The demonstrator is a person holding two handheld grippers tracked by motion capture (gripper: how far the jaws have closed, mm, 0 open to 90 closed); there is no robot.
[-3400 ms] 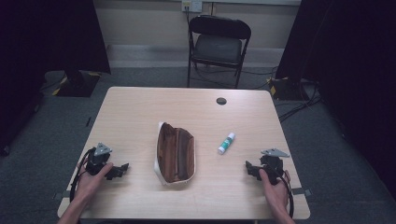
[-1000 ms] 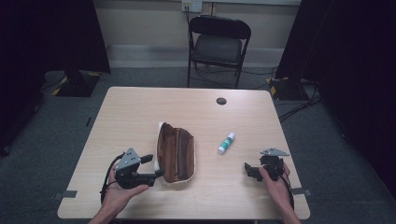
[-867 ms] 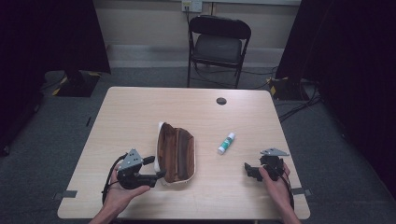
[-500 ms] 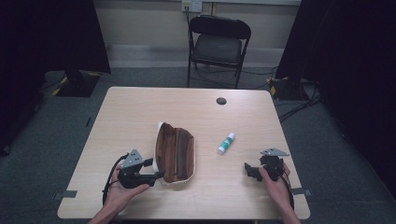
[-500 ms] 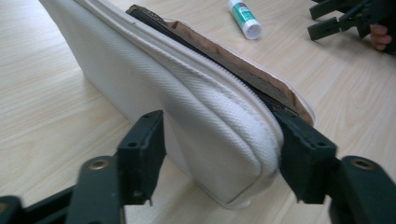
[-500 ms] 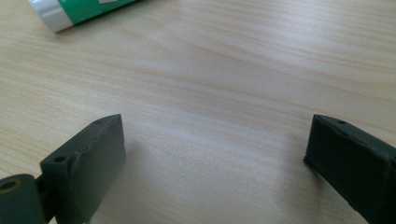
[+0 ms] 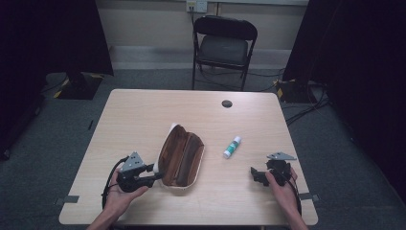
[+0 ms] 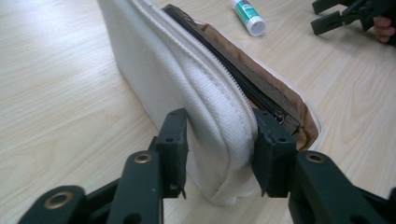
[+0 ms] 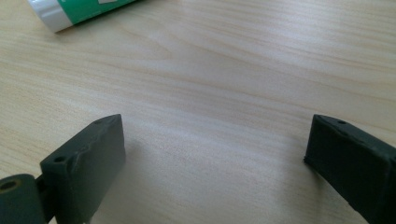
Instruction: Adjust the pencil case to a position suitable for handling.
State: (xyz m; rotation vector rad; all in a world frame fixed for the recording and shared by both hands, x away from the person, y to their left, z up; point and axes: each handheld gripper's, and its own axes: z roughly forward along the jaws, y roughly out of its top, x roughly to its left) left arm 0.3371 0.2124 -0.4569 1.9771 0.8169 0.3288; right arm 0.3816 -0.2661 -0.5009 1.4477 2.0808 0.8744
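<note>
Currently on the worktop (image 7: 143, 115): one pencil case, one glue stick, two hand-held tools.
Pencil case (image 7: 181, 155), white fabric outside with brown lining and an unzipped top, lies at centre frame in the high view; the left tool (image 8: 219, 140) pinches its near white wall between both jaws. Glue stick (image 7: 232, 146), white and green, lies on its side just right of the case, apart from it. Right tool (image 9: 212, 161), jaws spread wide over bare wood, rests at lower right.

Woven white cloth pouch (image 8: 187, 88) w/ brown lining; matt pale-wood table (image 7: 143, 120); glossy plastic tube (image 7: 232, 146).
</note>
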